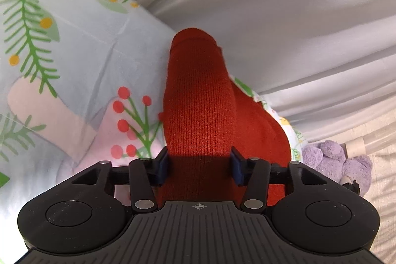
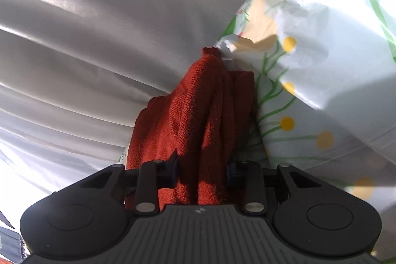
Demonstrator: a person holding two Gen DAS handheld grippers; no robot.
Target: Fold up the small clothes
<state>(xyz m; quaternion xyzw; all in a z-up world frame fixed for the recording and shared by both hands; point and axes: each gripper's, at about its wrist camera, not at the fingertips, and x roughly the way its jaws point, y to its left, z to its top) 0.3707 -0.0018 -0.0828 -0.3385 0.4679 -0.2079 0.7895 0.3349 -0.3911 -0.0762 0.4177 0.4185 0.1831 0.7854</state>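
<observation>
Rust-red ribbed knit made up the small garment [image 1: 198,100], and it looked soft, light and limp: a piece that would sag and bunch wherever it was not supported, and that would probably stretch rather than slip under rubber pads. Its best holds were judged to be the doubled edges or corners, where the cloth was thick enough to pinch without sliding out.

In the left wrist view the garment ran straight up from between the fingers of the left gripper [image 1: 200,165], one smooth rounded fold reaching away over the floral plastic tablecloth [image 1: 81,46]. The blue pads stood at a middling width against either side of the fold, so the left gripper appeared to be clamped on the knit. A pale pink cloth [image 1: 52,123] lay to the left of the garment and a purple plush toy [image 1: 339,162] to its right, both apart from it.

In the right wrist view the garment [image 2: 208,115] was gathered into several upright pleats, squeezed between the narrowly set fingers of the right gripper [image 2: 201,171]; that gripper was holding the bunched cloth. The tablecloth [image 2: 321,66] lay just right of the garment, and a grey curtain [image 2: 99,29] hung behind it.
</observation>
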